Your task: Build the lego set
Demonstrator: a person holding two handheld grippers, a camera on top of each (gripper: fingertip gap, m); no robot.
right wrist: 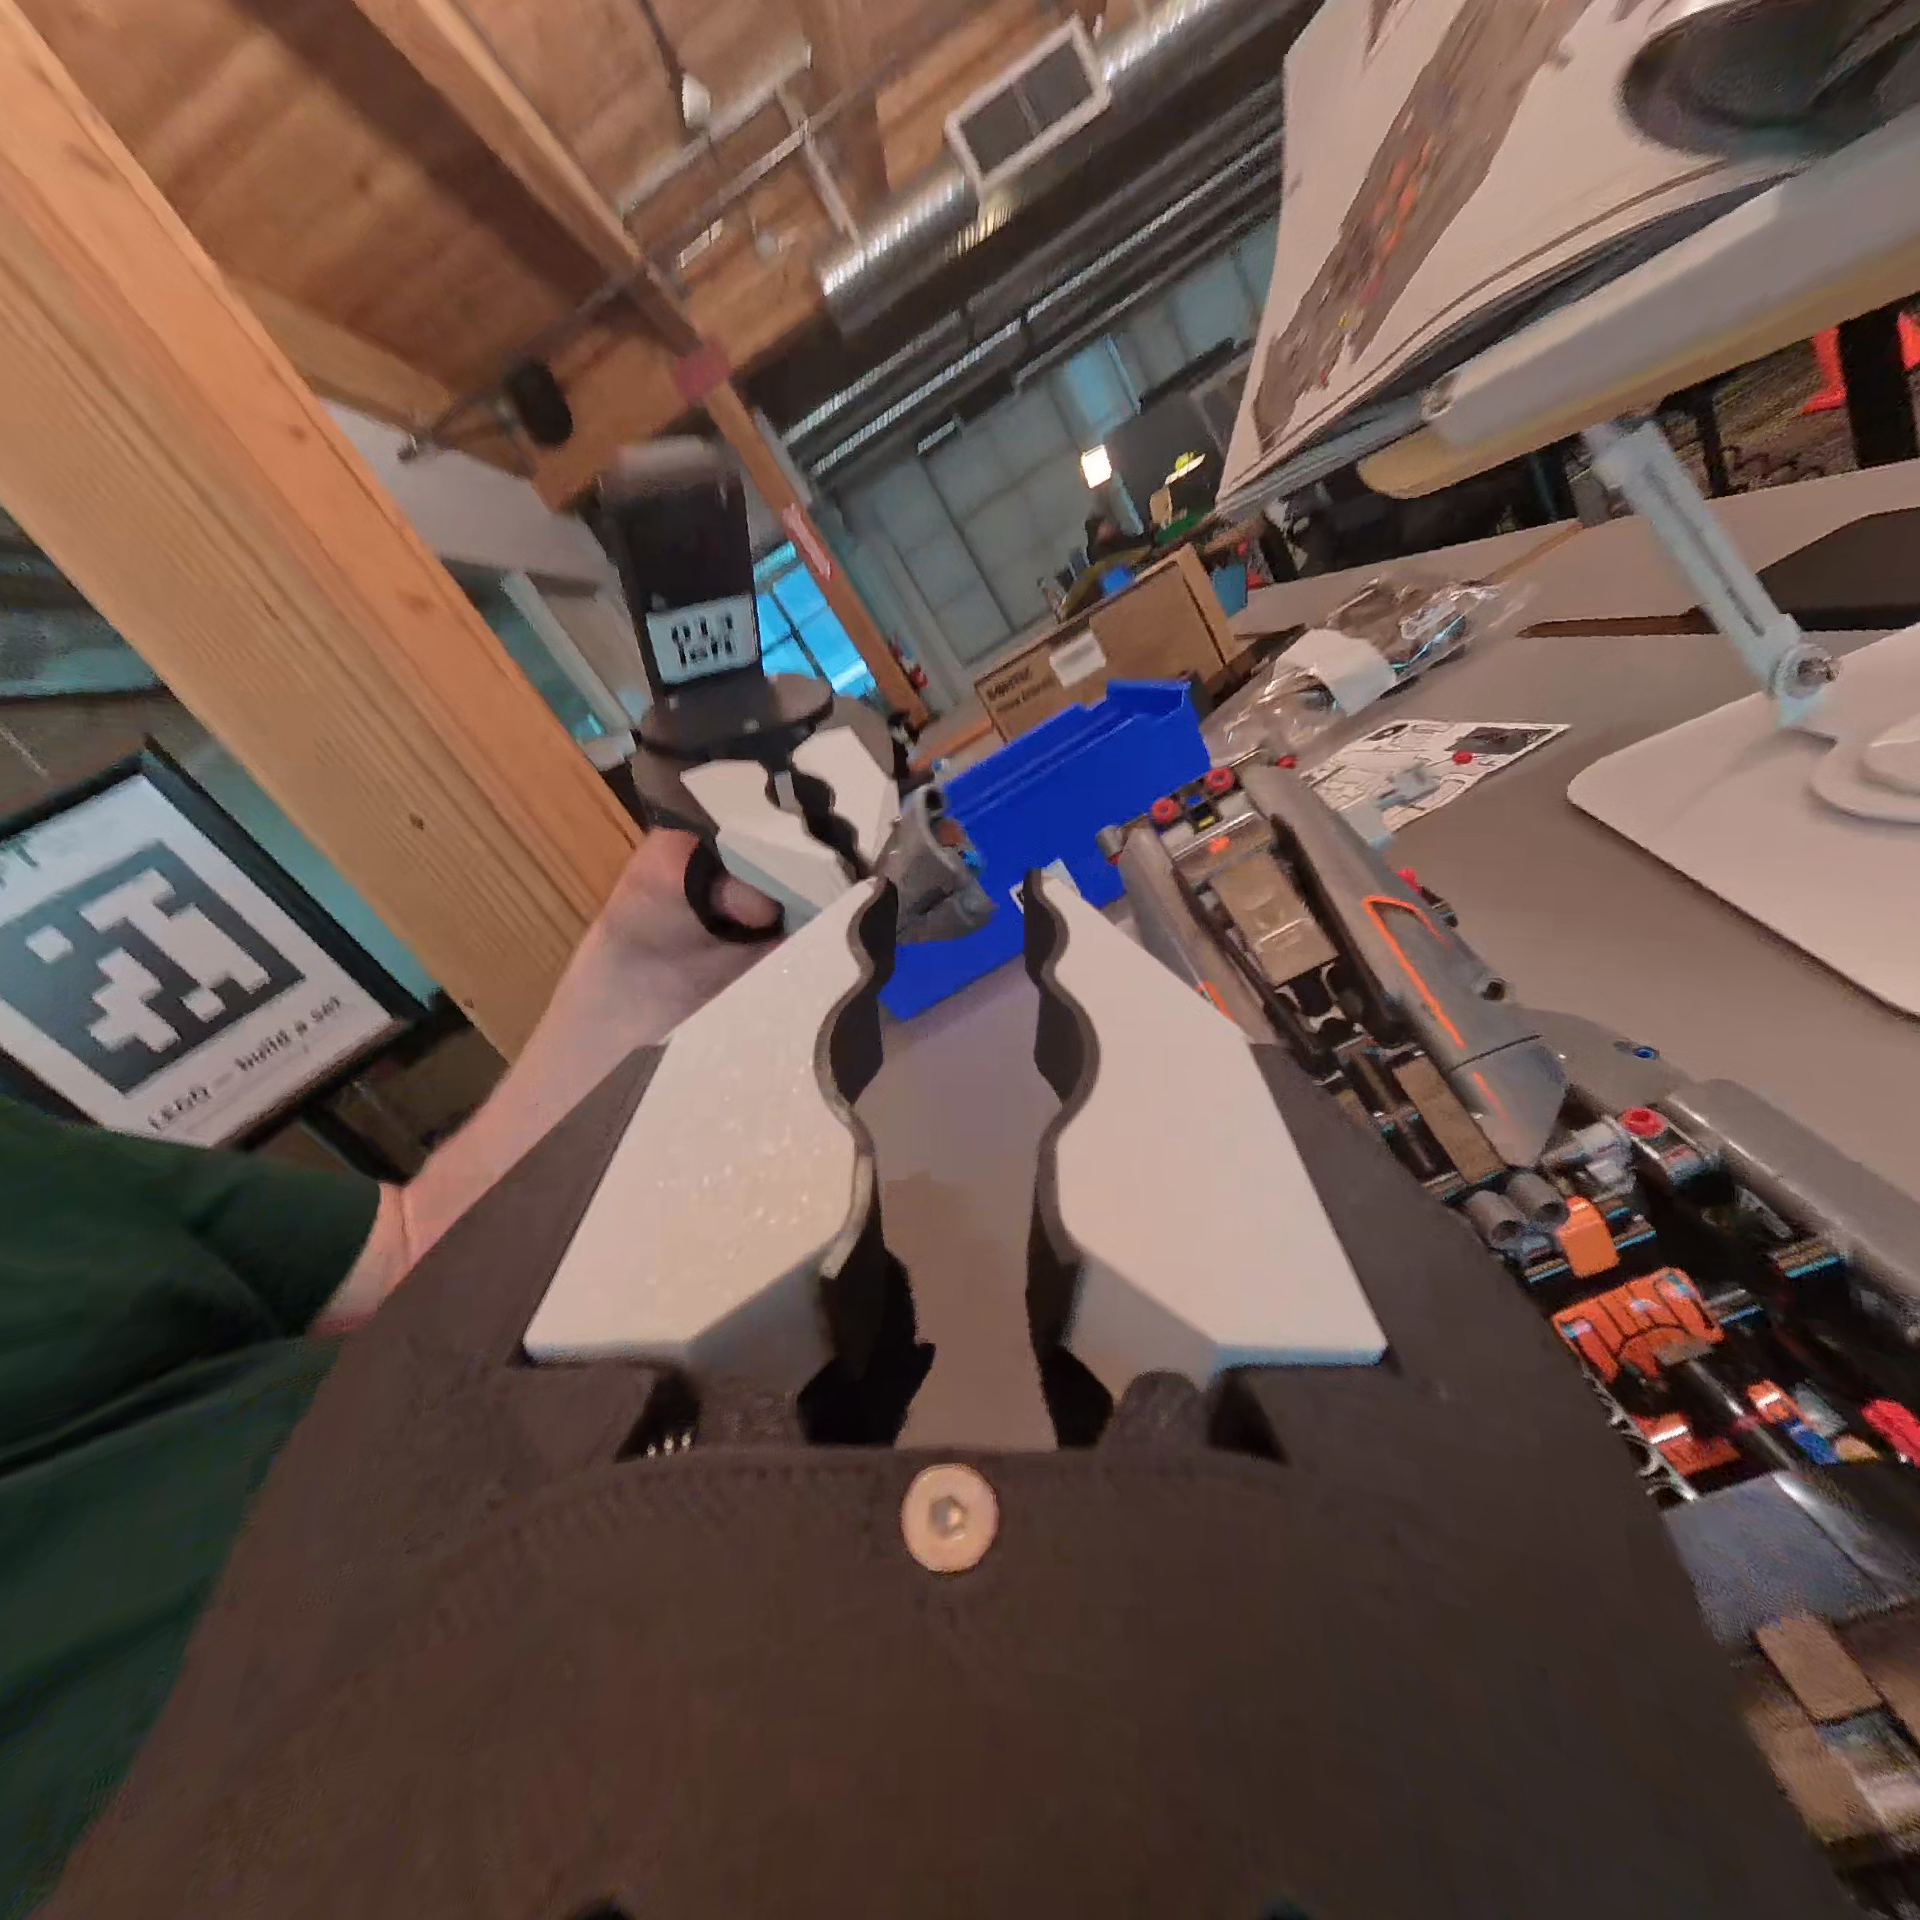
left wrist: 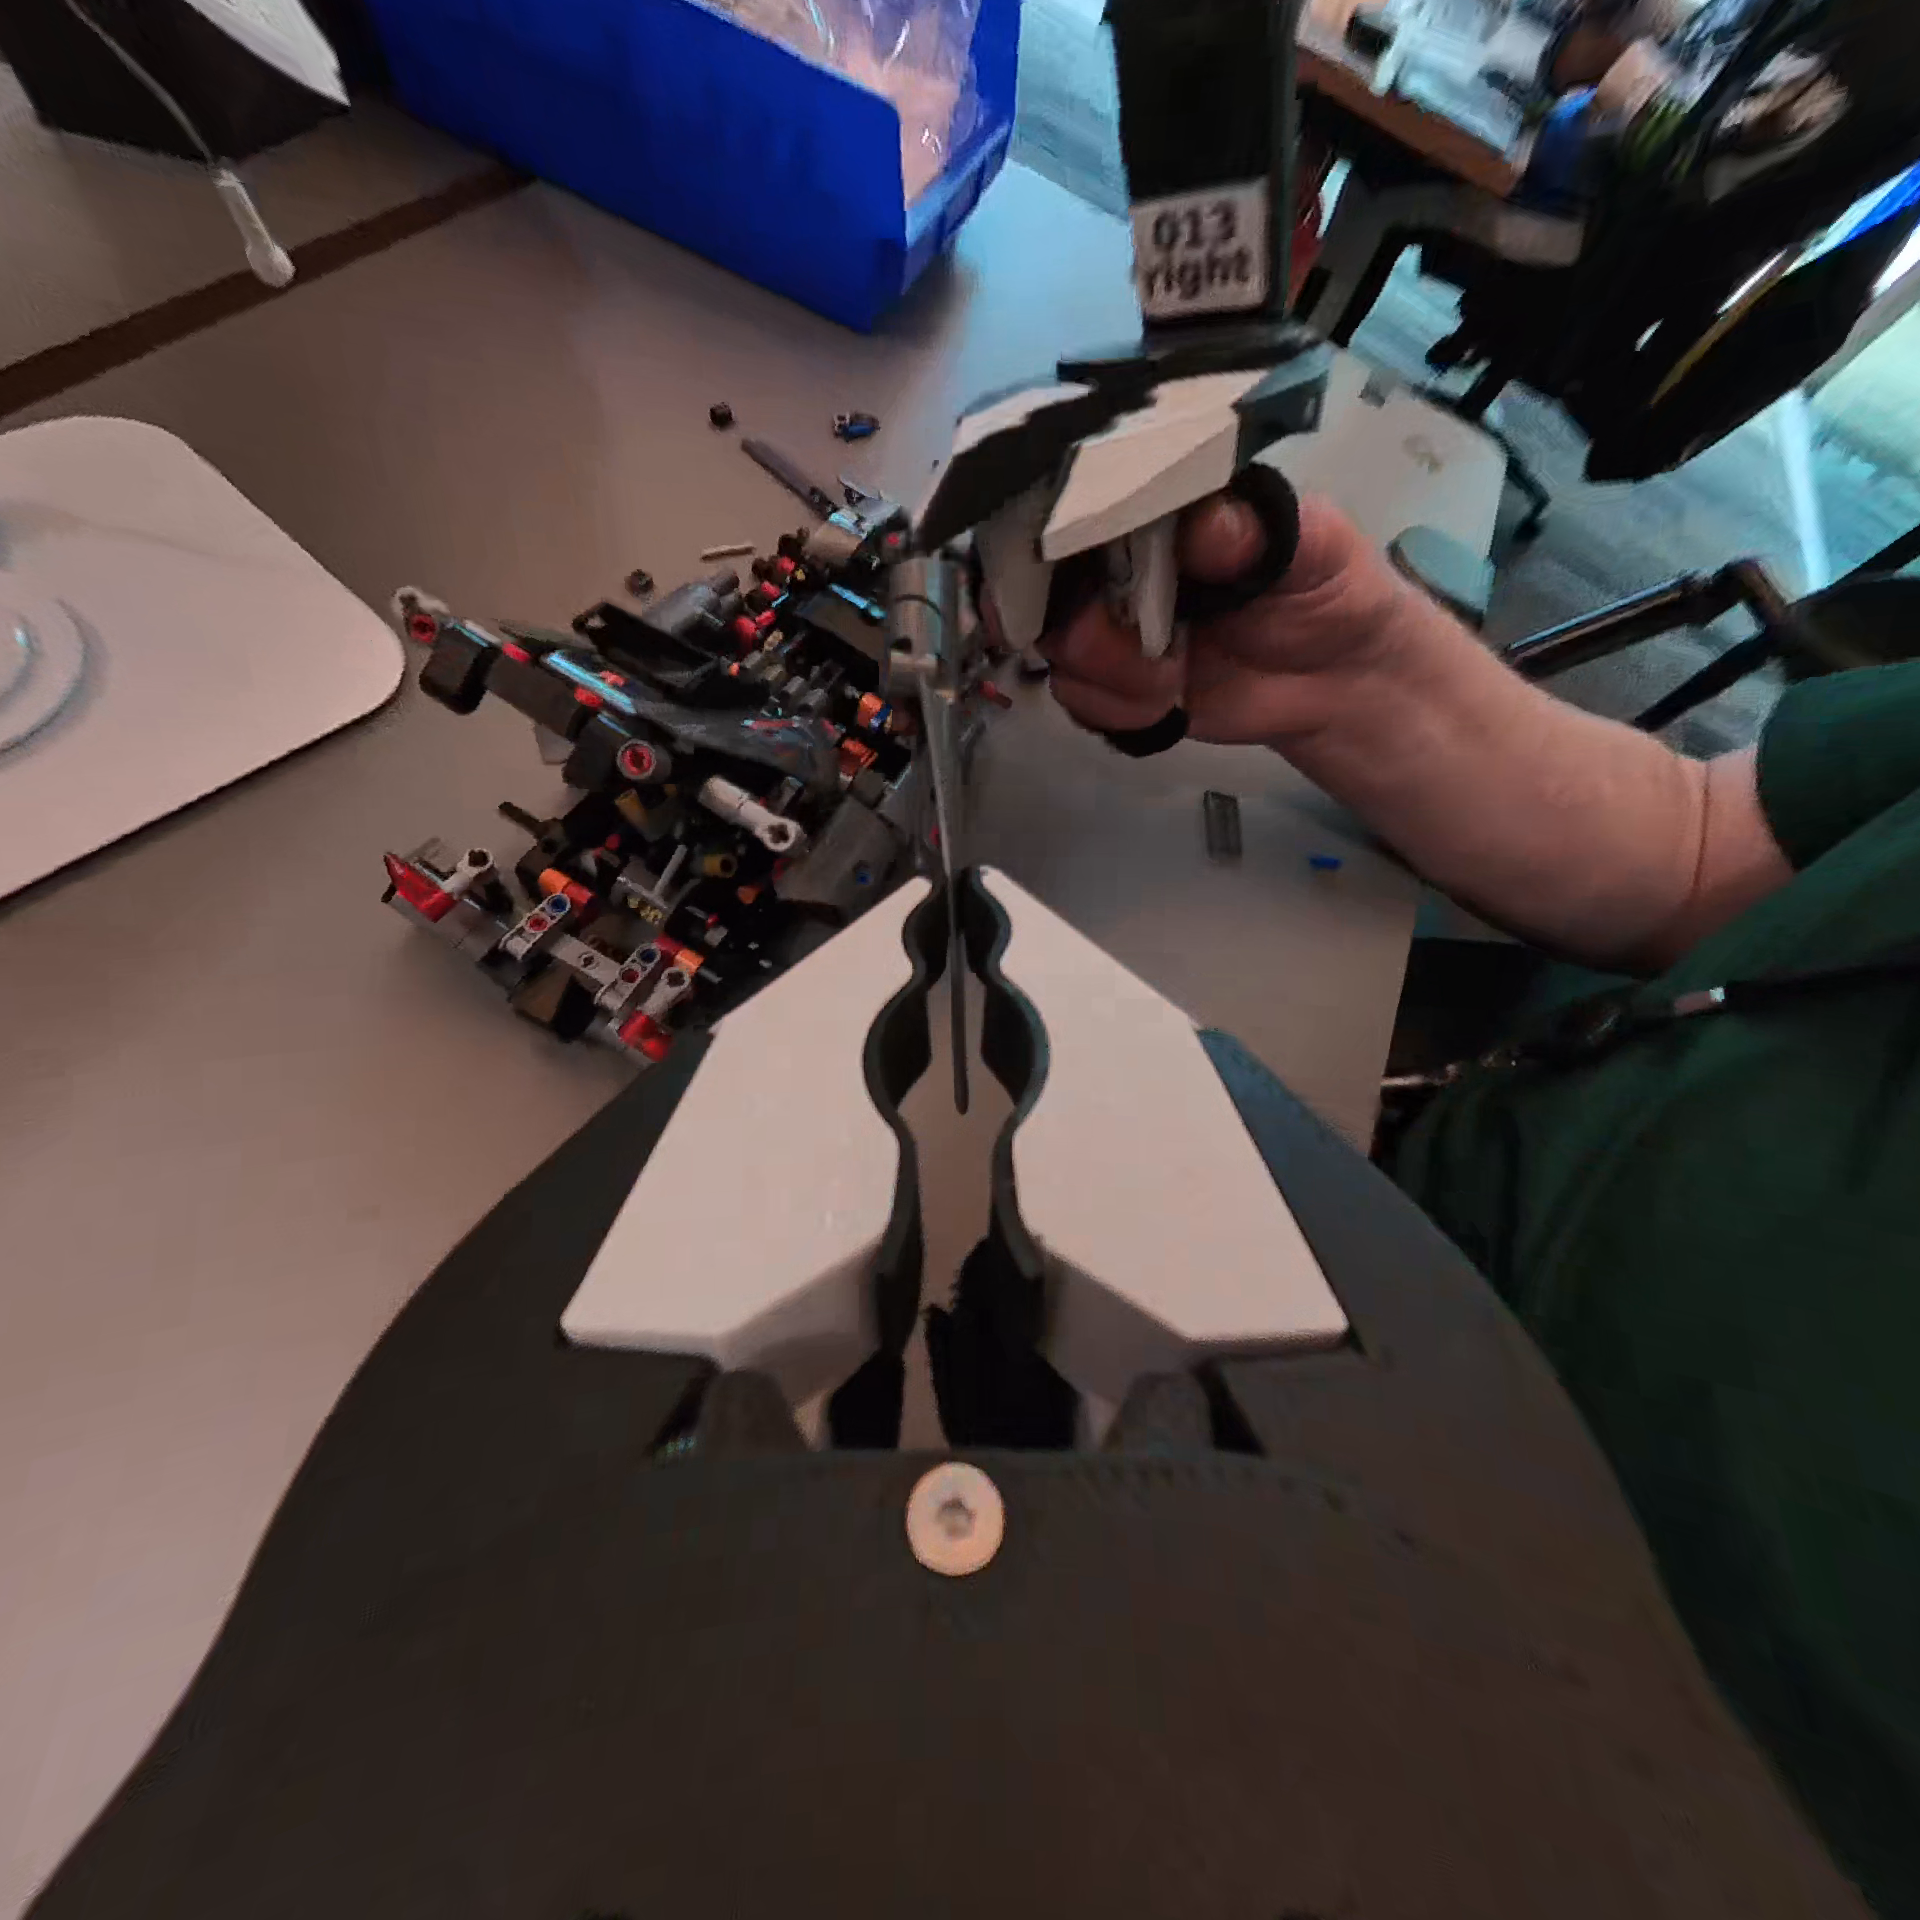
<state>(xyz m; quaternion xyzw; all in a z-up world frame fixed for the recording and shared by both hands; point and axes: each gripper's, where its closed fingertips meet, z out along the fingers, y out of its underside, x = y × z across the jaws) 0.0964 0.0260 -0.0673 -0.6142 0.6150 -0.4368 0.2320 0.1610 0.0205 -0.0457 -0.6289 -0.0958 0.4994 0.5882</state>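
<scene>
Two grippers up over the grey table (left wrist: 260,1091). Left gripper (left wrist: 951,883) pinching a thin dark axle (left wrist: 948,935), fingers pressed together on it, a grey lego piece (left wrist: 914,613) at its far end. Right gripper (right wrist: 961,899) spread wide, empty, hovering beside the lego model (left wrist: 665,790). Model resting on the table, loose pieces (left wrist: 1222,824) scattered near it. Blue bin (right wrist: 1081,790) just behind, instruction sheet (right wrist: 1423,764) farther back, white stand base (left wrist: 156,644) off to the side.
</scene>
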